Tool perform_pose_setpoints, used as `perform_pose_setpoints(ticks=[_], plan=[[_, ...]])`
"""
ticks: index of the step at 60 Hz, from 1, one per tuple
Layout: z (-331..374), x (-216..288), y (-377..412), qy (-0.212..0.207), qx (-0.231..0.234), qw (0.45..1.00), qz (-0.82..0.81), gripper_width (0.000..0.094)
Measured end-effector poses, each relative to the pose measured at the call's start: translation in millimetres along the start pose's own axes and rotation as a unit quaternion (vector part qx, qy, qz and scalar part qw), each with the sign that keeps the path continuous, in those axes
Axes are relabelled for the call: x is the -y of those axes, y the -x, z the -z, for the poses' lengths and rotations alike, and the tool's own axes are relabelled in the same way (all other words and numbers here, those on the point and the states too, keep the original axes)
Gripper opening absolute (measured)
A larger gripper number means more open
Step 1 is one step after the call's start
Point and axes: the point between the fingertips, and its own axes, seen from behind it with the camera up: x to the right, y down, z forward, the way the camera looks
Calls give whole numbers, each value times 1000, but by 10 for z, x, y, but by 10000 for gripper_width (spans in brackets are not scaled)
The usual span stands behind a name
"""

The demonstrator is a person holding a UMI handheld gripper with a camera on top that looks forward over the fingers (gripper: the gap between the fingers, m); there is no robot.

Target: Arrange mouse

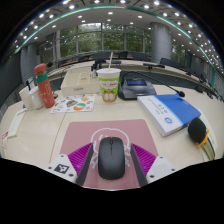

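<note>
A black computer mouse (111, 157) sits between my two fingers, its nose pointing away from me. My gripper (111, 160) is shut on the mouse, with the magenta pads (80, 158) pressing on its left and right sides. The mouse is over the near part of a pink mouse mat (105, 128) that lies on the beige table (40, 130). I cannot tell whether the mouse rests on the mat or is held just above it.
Beyond the mat stand a paper cup with a green band (108, 83) and a dark tablet (135, 85). A blue-and-white book (167, 112) and a dark object (199, 130) lie to the right. A red bottle (44, 86) and papers (72, 102) are to the left.
</note>
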Motion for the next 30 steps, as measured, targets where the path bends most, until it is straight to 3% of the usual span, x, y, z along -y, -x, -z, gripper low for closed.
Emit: perform_pose_setpoints(ticks=[2, 18, 30], plan=[[70, 16, 17, 0, 1, 1000, 1, 871], [1411, 330, 238, -36, -6, 999, 13, 854], [2753, 137, 448, -54, -22, 998, 29, 855]])
